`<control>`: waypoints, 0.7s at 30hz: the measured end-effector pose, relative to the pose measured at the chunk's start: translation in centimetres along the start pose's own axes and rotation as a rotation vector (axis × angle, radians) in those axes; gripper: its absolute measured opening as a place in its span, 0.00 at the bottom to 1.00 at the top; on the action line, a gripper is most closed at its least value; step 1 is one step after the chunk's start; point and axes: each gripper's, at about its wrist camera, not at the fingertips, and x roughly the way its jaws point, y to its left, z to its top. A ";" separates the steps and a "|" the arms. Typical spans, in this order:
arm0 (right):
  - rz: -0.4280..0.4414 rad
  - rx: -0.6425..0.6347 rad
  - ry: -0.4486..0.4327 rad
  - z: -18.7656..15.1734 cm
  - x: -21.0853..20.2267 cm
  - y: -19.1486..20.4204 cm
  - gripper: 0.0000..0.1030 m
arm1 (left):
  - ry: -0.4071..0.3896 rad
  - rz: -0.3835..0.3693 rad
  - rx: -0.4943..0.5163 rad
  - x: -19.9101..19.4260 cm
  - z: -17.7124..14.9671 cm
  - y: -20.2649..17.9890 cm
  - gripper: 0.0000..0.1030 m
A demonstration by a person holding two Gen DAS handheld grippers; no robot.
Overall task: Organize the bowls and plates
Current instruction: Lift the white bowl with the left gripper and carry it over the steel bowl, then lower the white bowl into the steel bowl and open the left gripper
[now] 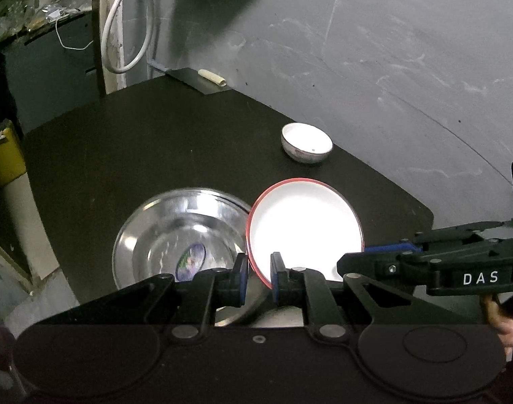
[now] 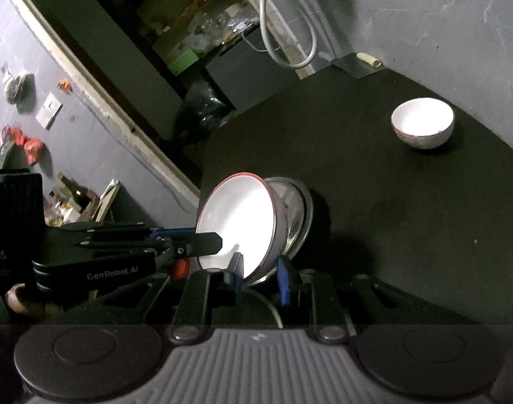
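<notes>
The step in hand is judged to be the carrying of a red-rimmed white ceramic bowl (image 1: 303,222), which is held tilted over the near part of the black desk (image 1: 155,151). Its near rim is pinched by the left gripper (image 1: 259,266), whose jaws are all but closed on the thin edge. Its wall on the opposite side is clamped by the right gripper (image 2: 260,271), whose jaws are parted only by that wall's thickness, one pad inside and one outside. A shiny stainless-steel dish (image 1: 175,232) with a coloured sticker in its well is seen just beside the held bowl, toward the desk's left edge. A small white ceramic bowl (image 1: 307,143) is left standing well apart, by the desk's far edge against the grey wall.

The next move is judged to call for the bowl to be levelled and lowered by both grippers together, probably into the steel dish or beside the small bowl, so that the rim is not twisted out of either grip.

Whether the steel dish rests on the desk or is caught in the right gripper's jaws as well cannot be told. The dish is blurred, and its near rim and the bowl's underside are hidden behind the gripper bodies.
</notes>
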 end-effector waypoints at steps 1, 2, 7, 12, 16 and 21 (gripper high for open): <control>0.001 -0.007 0.005 -0.3 -0.2 0.2 0.23 | -0.001 -0.001 -0.003 -0.3 -0.4 -0.1 0.14; 0.001 -0.016 0.011 -0.6 -0.4 0.4 0.23 | -0.001 -0.002 -0.005 -0.5 -0.7 -0.2 0.14; 0.010 -0.049 0.041 -2.2 -1.0 1.4 0.23 | 0.007 -0.002 -0.013 -2.0 -2.8 -0.5 0.14; 0.018 -0.077 0.074 -3.3 -1.2 2.3 0.23 | 0.018 0.003 -0.033 -2.9 -4.5 -0.6 0.15; 0.024 -0.095 0.103 -4.0 -1.1 2.7 0.23 | 0.032 0.001 -0.056 -3.3 -5.6 -0.4 0.15; 0.021 -0.128 0.149 -4.7 -0.9 3.5 0.23 | 0.057 -0.005 -0.070 -3.6 -6.8 -0.3 0.16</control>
